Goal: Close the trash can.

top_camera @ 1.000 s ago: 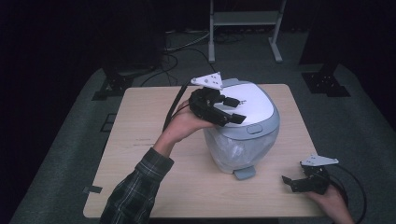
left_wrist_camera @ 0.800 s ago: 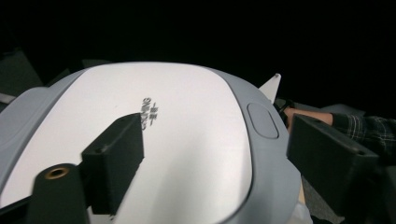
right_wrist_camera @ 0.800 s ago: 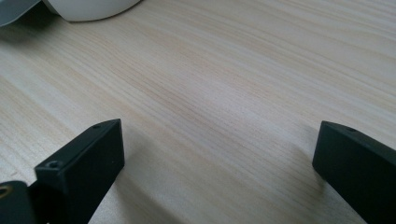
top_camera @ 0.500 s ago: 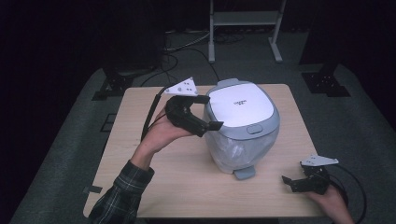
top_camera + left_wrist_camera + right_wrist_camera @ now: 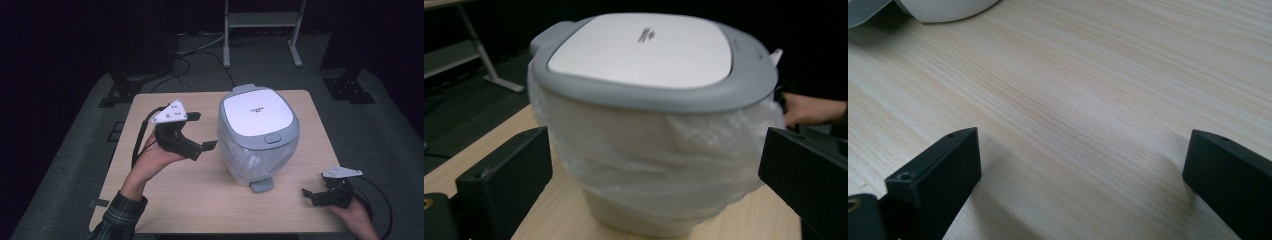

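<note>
A small pedal bin [image 5: 257, 135] stands right of the table's middle, with a white lid [image 5: 255, 111] shut flat in a grey rim, a clear liner bag bulging under the rim and a grey pedal [image 5: 261, 185] at the front. My left gripper [image 5: 204, 130] hovers a short way left of the bin and points at it. Its jaws have just been opening and stand wide with nothing between them. In the left gripper view the bin [image 5: 649, 130] fills the space beyond the left gripper [image 5: 654, 175]. My right gripper [image 5: 314, 189] rests at the table's front right, open over bare wood [image 5: 1078, 170].
The wooden table [image 5: 200, 200] has free room left of and in front of the bin. Behind it on the grey floor are a white metal stand [image 5: 260, 20], cables [image 5: 200, 50] and dark stand feet [image 5: 350, 87].
My left gripper has come off the bin's lid and moved left and down, away from the bin, with its jaws opened wider. The right hand has kept still.
</note>
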Tool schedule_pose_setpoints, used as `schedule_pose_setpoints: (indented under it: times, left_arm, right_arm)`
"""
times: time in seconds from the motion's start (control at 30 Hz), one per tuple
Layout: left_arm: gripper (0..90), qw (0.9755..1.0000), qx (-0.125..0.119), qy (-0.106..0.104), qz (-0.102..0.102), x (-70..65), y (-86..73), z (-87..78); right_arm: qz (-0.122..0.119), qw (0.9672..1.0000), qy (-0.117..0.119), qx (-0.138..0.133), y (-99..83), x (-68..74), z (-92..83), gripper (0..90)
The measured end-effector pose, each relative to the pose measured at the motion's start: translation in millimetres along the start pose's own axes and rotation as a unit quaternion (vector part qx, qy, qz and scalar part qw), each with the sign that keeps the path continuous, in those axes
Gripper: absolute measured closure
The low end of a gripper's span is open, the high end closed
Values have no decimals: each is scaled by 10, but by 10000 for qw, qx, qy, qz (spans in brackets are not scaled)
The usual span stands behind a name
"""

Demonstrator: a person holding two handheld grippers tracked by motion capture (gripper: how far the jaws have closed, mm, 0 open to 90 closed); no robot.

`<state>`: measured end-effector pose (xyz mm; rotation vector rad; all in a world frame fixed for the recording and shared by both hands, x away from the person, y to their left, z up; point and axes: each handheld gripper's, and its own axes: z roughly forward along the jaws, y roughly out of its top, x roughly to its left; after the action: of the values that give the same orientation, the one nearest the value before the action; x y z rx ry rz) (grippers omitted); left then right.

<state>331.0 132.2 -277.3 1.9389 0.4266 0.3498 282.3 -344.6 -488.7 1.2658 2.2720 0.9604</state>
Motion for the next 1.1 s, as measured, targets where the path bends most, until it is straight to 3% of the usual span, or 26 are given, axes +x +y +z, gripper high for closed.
schedule_pose_setpoints:
  times: [0.13,0.47,0.77,1.1]
  left_arm:
    - [0,9998,57,186,22,-20,-194,-65]
    - [0,9992,41,336,-231,-28,-604,-144]
    - [0,9978,246,476,-395,-40,-996,-105]
    - [0,9941,579,697,-590,-31,-1416,-94]
  right_arm:
    - [-1,10000,-1,0,0,1,0,10]
    - [4,10000,-6,-2,-1,3,-1,11]
    - [5,10000,-8,-4,-2,4,-1,10]
    - [4,10000,-11,-2,-1,4,-1,10]
